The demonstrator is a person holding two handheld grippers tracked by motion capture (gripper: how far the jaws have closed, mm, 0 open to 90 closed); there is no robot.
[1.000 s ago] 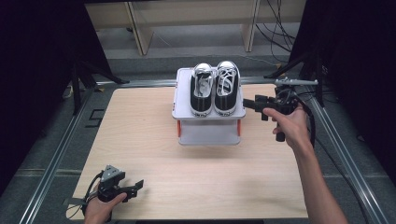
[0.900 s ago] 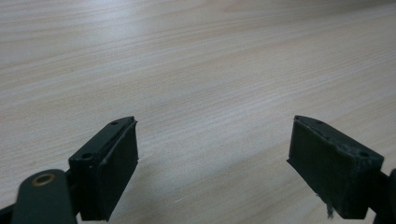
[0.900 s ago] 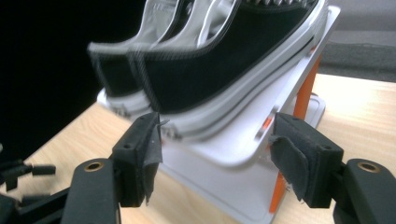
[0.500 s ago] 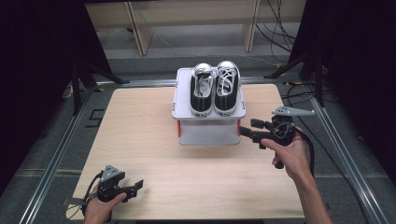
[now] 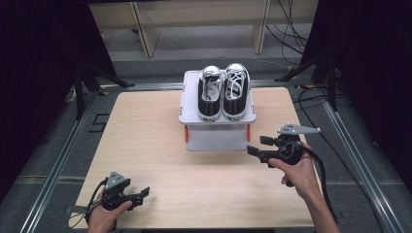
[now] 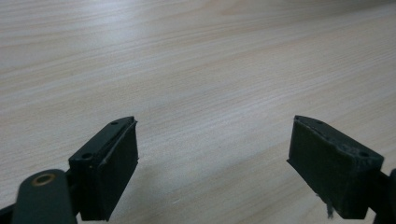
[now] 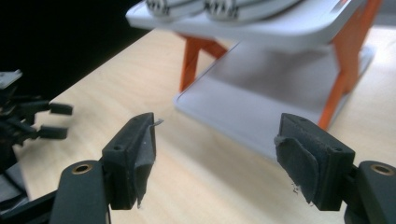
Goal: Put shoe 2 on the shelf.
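High view: right gripper (image 5: 252,151), jaws just opening, empty, beside shoe rack (image 5: 216,138)

Black shoes (image 5: 223,96) with white laces sit on a white rack (image 5: 216,138) with orange legs.

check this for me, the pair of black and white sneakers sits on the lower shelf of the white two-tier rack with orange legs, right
Not quite. The pair of black and white sneakers sits on the top shelf of the white two-tier rack with orange legs, not the lower one. The high view shows it, and the right gripper view shows the lower shelf bare.
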